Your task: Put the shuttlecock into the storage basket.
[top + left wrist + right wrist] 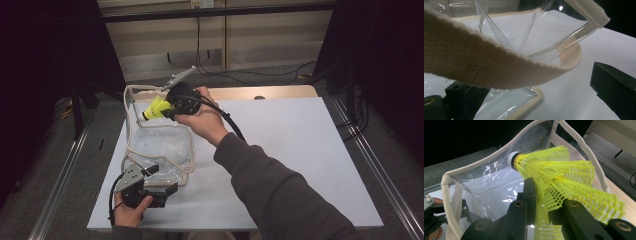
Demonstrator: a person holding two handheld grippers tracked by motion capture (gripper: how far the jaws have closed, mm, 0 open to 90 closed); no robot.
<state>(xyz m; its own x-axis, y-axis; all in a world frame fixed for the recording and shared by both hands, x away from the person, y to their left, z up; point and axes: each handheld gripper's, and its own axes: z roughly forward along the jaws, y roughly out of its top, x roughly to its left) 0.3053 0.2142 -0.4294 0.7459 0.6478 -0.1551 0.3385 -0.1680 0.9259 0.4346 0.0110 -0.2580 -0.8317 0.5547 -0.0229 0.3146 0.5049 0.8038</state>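
White counter [300, 150] carries a clear bag [160, 145] with cream trim, standing open. Right claw [167, 111] hangs over the bag's far rim, clenched on a yellow shuttlecock [156, 107]; in the right gripper view its jaws pinch the mesh skirt [564, 185], white cork tip [512, 160] pointing away from the claw into the bag mouth. Left claw [167, 189] sits at the bag's near corner, low on the counter, jaws spread apart. In the left gripper view the bag's cream strap [486, 65] crosses just ahead of the jaws, over them; contact unclear.
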